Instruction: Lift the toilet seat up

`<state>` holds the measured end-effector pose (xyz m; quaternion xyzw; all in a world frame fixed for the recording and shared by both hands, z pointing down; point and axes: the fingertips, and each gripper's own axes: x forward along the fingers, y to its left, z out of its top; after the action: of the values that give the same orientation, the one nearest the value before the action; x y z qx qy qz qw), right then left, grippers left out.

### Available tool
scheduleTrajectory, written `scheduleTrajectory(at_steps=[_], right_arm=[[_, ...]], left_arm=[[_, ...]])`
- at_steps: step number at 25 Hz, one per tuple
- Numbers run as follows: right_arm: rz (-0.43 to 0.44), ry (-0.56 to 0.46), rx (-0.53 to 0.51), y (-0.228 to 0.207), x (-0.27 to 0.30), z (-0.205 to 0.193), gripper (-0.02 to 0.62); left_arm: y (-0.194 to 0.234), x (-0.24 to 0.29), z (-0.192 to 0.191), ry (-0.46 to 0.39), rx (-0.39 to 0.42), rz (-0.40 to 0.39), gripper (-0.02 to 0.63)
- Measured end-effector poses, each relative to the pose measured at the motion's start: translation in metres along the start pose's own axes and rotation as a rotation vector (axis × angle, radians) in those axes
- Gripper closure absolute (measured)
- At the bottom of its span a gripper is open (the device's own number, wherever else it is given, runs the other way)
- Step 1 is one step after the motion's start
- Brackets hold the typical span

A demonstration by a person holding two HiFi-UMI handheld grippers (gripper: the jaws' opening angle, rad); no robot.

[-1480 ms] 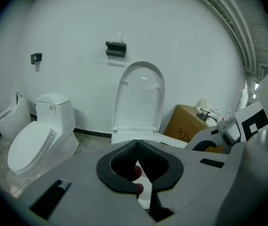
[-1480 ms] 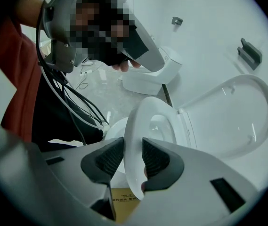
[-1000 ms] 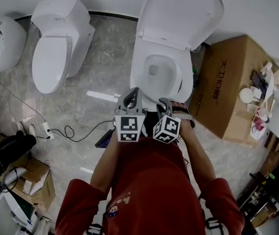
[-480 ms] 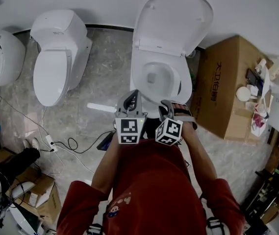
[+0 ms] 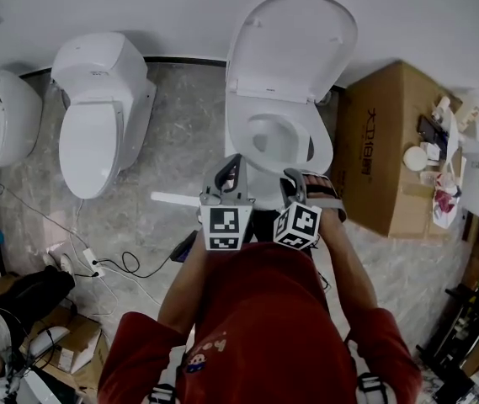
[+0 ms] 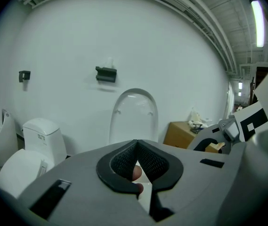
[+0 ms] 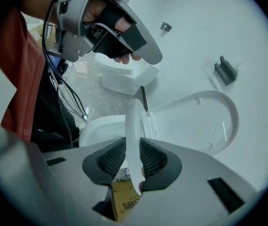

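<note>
Several white toilets (image 5: 96, 141) on grey marbled floor (image 5: 184, 133)

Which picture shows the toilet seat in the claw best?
The right gripper view: the toilet seat stands edge-on between the right claw's closing jaws. The head view shows it small, from above. The left gripper view shows only the raised lid.
</note>
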<state>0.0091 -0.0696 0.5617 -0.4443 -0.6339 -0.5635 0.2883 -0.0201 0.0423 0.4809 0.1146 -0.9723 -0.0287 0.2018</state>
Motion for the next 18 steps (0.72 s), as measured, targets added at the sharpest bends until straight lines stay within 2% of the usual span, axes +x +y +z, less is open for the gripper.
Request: scheduleTrajectory(at_steps=[7, 18], right_arm=[[-0.054, 0.001, 0.002, -0.023, -0.004, 0.003, 0.502], [-0.119, -0.067, -0.035, -0.07, -0.012, 0.007, 0.503]], left_arm=[[0.002, 0.004, 0.019, -0.043, 0.015, -0.01, 0.597], [0.015, 0.011, 0.051, -0.101, 0.021, 0.072, 0.597]])
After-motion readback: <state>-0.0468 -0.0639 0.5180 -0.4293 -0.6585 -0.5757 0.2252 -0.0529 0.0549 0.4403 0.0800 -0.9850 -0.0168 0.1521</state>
